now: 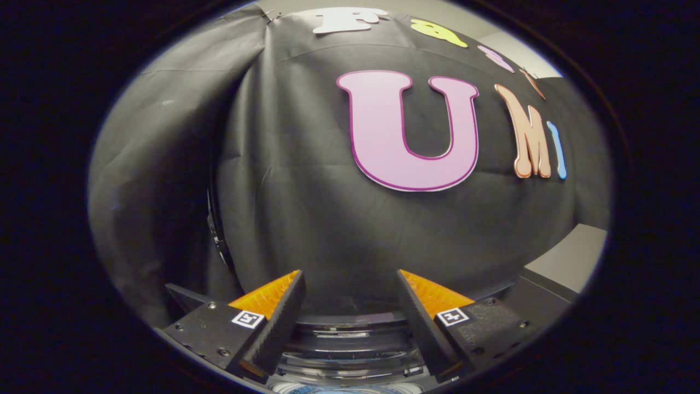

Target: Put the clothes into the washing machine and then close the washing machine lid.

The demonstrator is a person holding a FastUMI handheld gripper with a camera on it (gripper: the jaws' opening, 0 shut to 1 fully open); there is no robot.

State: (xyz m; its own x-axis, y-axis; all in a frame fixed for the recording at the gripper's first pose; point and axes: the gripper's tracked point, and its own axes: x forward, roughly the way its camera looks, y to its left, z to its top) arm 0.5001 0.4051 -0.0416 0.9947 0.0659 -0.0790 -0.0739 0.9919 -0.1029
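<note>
The claw [350,284] is spread wide, its two fingers [284,317] standing well apart with nothing pinched between them. Each finger carries one small square marker tag [247,318], two in all. Below and between the fingers lies one round, dark, glossy form with ringed edges, which looks like the washing machine lid [350,350]; whether it sits open or down cannot be told from here. Just beyond the fingertips hangs one black cloth wall [306,219], creased into folds, filling the space ahead of the claw. To the claw's right, past the cloth, one pale grey flat surface [574,257] shows at an angle. No clothes can be made out near the fingers.
</note>
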